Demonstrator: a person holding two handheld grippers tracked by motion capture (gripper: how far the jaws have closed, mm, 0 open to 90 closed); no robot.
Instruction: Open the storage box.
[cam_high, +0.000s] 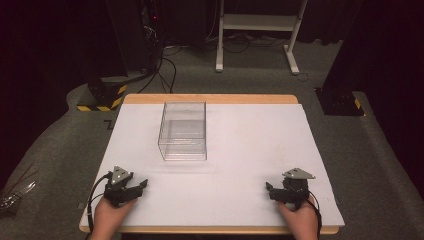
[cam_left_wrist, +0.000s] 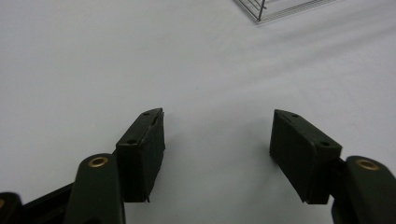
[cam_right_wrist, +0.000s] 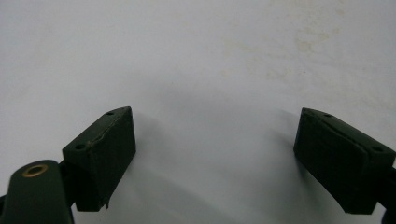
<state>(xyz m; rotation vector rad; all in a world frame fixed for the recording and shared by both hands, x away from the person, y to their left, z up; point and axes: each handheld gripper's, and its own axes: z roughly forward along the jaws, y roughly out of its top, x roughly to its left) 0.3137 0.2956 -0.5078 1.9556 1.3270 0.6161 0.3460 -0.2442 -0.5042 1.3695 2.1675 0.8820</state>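
The left gripper view's top edge cuts off the clear box (cam_left_wrist: 280, 9).

Clear box (cam_high: 183, 131) on white table (cam_high: 250, 145)

High view overhead, facing forward; tool views close, low over table (cam_high: 240, 130).

Bright tabletop, dark surroundings, soft blur.
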